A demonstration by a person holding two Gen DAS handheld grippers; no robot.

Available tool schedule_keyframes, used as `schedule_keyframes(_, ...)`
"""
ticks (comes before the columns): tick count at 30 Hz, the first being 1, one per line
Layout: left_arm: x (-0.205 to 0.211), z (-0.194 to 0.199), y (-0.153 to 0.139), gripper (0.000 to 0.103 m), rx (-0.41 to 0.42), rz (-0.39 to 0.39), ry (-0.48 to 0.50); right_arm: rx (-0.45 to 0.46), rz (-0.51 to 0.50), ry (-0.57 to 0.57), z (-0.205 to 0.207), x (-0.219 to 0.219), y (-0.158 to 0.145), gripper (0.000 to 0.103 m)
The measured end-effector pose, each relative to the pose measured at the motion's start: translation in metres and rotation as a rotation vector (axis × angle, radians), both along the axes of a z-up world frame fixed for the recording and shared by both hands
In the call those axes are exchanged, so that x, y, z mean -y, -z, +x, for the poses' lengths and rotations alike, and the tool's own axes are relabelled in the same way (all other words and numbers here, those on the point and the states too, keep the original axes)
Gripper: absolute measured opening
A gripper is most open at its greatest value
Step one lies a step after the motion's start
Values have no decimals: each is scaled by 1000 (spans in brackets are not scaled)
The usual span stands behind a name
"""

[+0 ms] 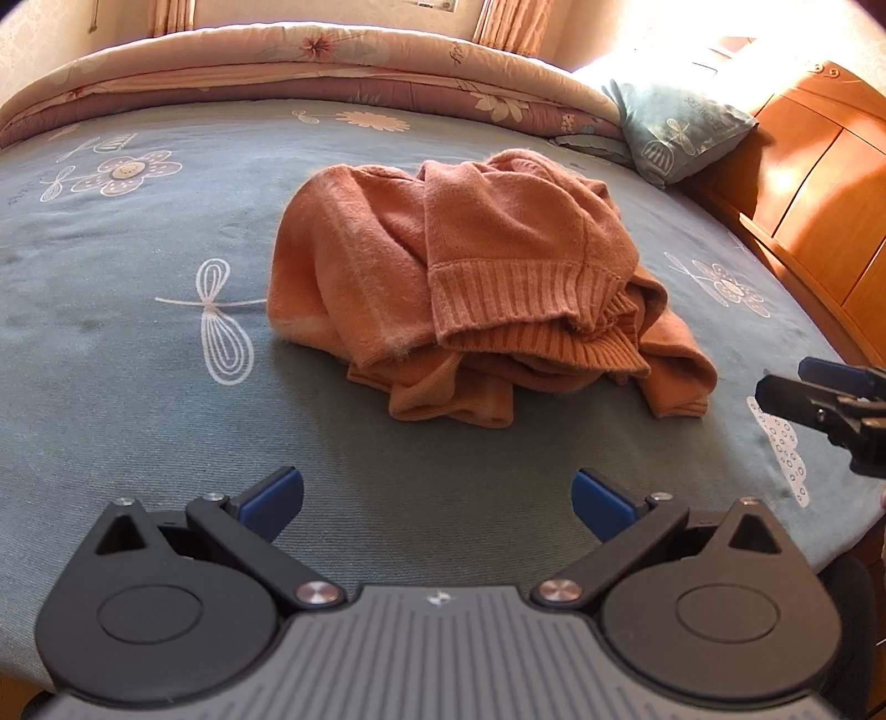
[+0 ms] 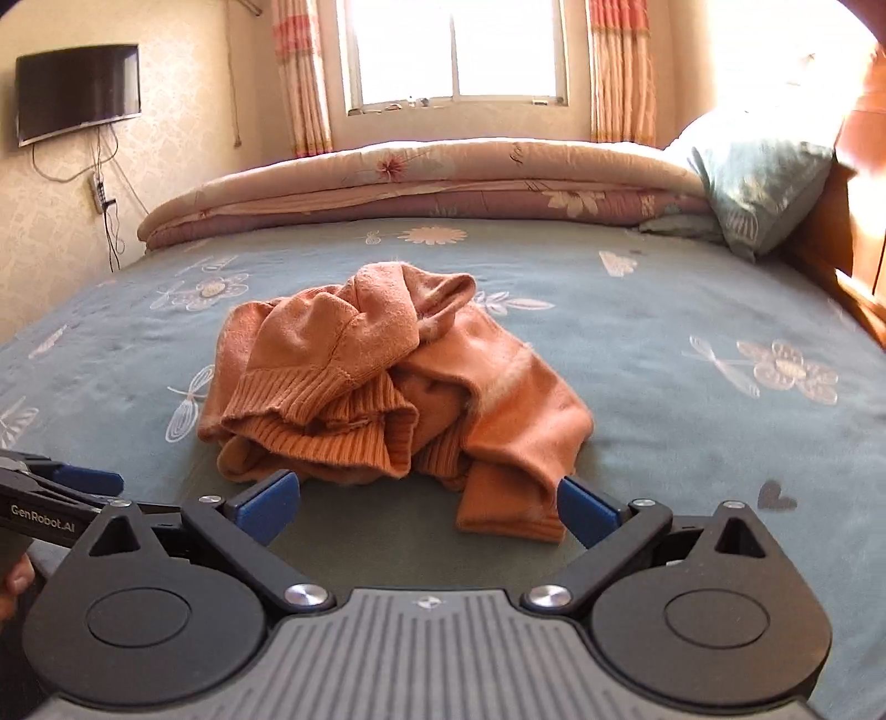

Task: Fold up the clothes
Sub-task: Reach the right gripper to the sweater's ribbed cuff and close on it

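Note:
An orange knitted sweater (image 1: 470,266) lies crumpled in a heap in the middle of the blue-grey flowered bedsheet (image 1: 138,360). My left gripper (image 1: 437,498) hovers open over bare sheet, a little short of the heap. My right gripper (image 2: 426,501) is open too. One sleeve end of the sweater (image 2: 376,387) reaches into the gap beside its right finger, and whether the pad touches it is unclear. The right gripper (image 1: 819,399) shows at the right edge of the left wrist view. In the right wrist view the left gripper (image 2: 61,482) shows at the left edge.
A folded quilt (image 2: 443,171) runs along the bed's far side, below a window (image 2: 454,50). A pale blue pillow (image 2: 758,183) leans on the wooden headboard (image 1: 819,183) at the right. A television (image 2: 77,91) hangs on the left wall. A person's hand (image 2: 14,581) holds the left gripper.

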State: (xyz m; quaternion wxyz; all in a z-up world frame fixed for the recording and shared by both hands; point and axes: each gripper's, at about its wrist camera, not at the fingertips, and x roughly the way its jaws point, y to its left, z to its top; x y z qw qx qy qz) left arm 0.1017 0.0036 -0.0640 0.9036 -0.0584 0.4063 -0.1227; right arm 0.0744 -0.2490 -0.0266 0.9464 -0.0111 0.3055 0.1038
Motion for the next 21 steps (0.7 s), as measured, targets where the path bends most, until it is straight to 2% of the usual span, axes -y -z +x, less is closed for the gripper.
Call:
schedule_keyframes(1, -2, 2, 1, 103, -3, -4, -3, -7, -17, -4, 5, -1, 0, 91)
schedule_keyframes(2, -4, 3, 2, 103, -8, -7, -9, -22, -20, -7, 10, -2, 0, 82)
schedule_keyframes(5, -8, 7, 5, 103, -7, 3, -22, -62, -34, -19, 24, -4, 2, 73)
schedule_keyframes(11, -11, 6, 6, 103, 53, 80, -25, -36, -119, -63, 49, -15, 0, 69)
schedule_keyframes(15, -18, 7, 12, 102, 30, 69, -32, -14, -185, -42, 77, -18, 5, 50)
schedule_keyframes(17, -22, 8, 15, 103, 13, 46, -35, -22, -196, -40, 91, -18, 10, 45)
schedule_keyframes(21, -25, 8, 18, 103, 16, 66, -45, -51, -213, -56, 112, -24, 23, 42)
